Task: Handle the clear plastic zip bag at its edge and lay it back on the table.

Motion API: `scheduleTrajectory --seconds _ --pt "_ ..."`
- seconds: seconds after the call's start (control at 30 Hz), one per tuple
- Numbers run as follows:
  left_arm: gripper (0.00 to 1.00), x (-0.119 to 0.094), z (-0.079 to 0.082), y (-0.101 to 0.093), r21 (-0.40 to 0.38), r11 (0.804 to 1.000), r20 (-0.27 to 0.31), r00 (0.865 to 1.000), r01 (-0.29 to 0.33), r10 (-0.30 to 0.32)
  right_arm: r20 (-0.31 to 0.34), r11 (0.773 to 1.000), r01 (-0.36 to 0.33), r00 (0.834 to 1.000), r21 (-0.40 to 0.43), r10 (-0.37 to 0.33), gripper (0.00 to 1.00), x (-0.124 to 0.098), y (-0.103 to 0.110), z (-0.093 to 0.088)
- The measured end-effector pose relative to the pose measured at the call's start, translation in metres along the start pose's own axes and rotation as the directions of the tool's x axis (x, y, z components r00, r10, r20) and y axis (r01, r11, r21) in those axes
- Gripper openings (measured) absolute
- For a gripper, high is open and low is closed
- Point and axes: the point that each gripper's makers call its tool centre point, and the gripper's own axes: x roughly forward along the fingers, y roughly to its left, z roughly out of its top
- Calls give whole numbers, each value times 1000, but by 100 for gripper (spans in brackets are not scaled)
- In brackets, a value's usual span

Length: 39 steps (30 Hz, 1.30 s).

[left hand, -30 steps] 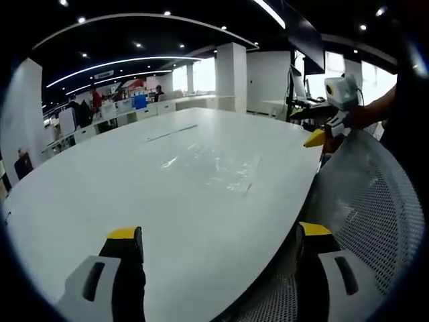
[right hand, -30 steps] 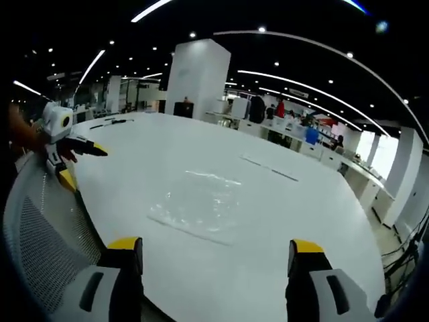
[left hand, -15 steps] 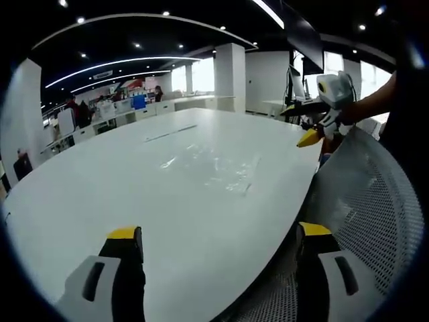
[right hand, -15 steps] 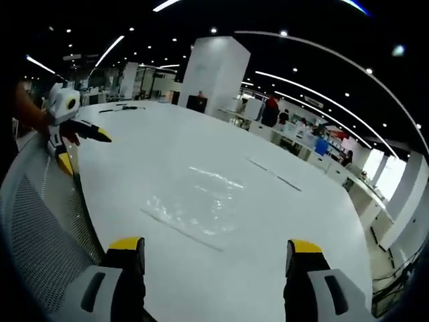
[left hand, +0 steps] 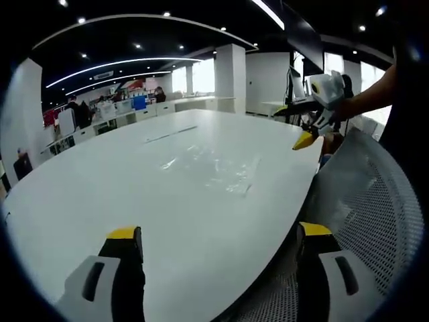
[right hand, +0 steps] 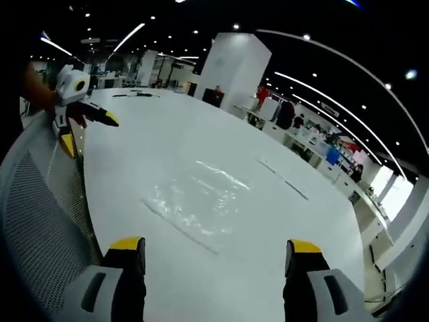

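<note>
In the left gripper view, the left gripper (left hand: 218, 258) sits nearest, its yellow-tipped jaws spread wide with nothing between them, over the near edge of the white bench (left hand: 100, 194). A grey mesh chair back (left hand: 365, 201) rises at the near right, beside the bench edge. Farther in, the clear plastic zip bag (left hand: 218, 168) lies flat on the bench, untouched. The right gripper (right hand: 208, 268) likewise stands with jaws apart and empty in the right gripper view, the clear plastic zip bag (right hand: 198, 198) lying just beyond them. Far off, a white pillar (right hand: 231, 74) stands behind the bench, with people at desks (right hand: 301, 131) beyond.
</note>
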Motion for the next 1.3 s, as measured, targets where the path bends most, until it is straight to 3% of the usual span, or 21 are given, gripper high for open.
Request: scheduleTrajectory --seconds 0.9,1.3 --pt "95 -1 3 -3 4 1000 2 1000 4 -4 -80 974 -94 994 -205 79 82 28 -11 -8" --pt "95 -1 3 -2 2 1000 4 1000 3 -3 -133 938 -150 985 -314 113 79 39 -16 -17"
